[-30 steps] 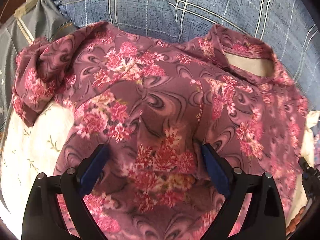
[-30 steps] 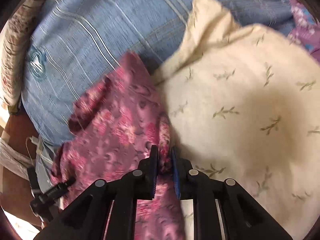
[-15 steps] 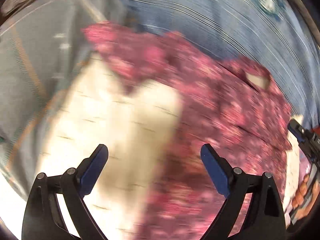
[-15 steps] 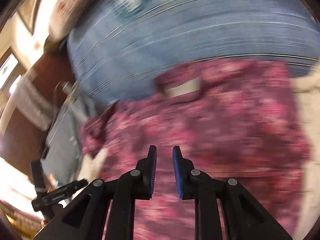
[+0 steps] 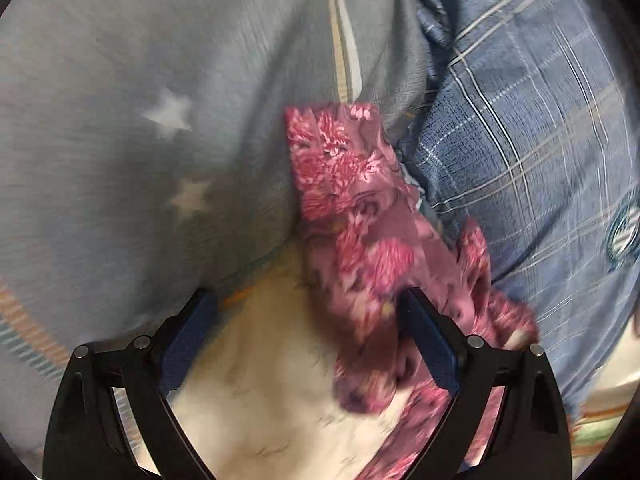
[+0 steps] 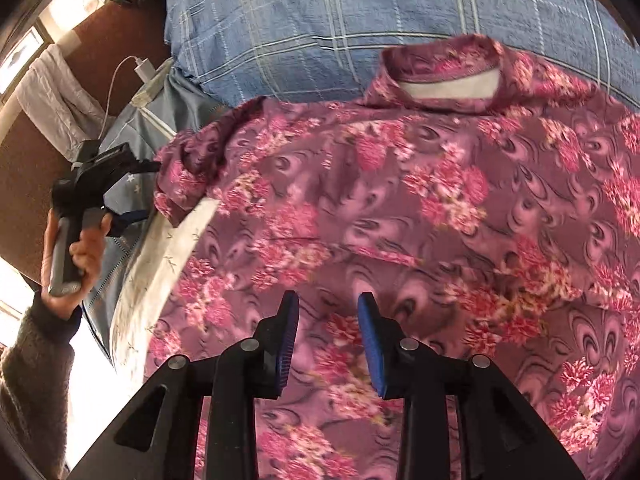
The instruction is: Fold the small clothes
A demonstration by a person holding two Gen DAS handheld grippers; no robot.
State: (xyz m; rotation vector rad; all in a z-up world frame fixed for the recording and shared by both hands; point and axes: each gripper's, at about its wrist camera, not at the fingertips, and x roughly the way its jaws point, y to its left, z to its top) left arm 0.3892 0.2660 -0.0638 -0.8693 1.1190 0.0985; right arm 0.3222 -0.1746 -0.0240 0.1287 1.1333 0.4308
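Observation:
A purple shirt with pink flowers (image 6: 400, 200) lies spread on the bed, its collar (image 6: 448, 76) at the far side. My right gripper (image 6: 328, 300) hovers over the shirt's body; its jaws are opening and nothing is pinched between them. In the left wrist view one sleeve (image 5: 352, 208) runs from the middle down past the right finger. My left gripper (image 5: 306, 300) stands wide open around the sleeve and does not press on it. A hand (image 6: 76, 252) holds the left tool beside the shirt's left side.
A cream cloth with small sprigs (image 5: 272, 380) lies under the shirt. A grey-blue sheet with white stars (image 5: 160, 120) is at the left and a blue plaid quilt (image 6: 320, 20) behind. A charger and cable (image 6: 144, 68) lie by the brown bedside.
The right gripper let go of the sleeve fold it pinched, swung over the shirt's body and parted its jaws. The left gripper swept from the shirt's body to the sleeve, staying open.

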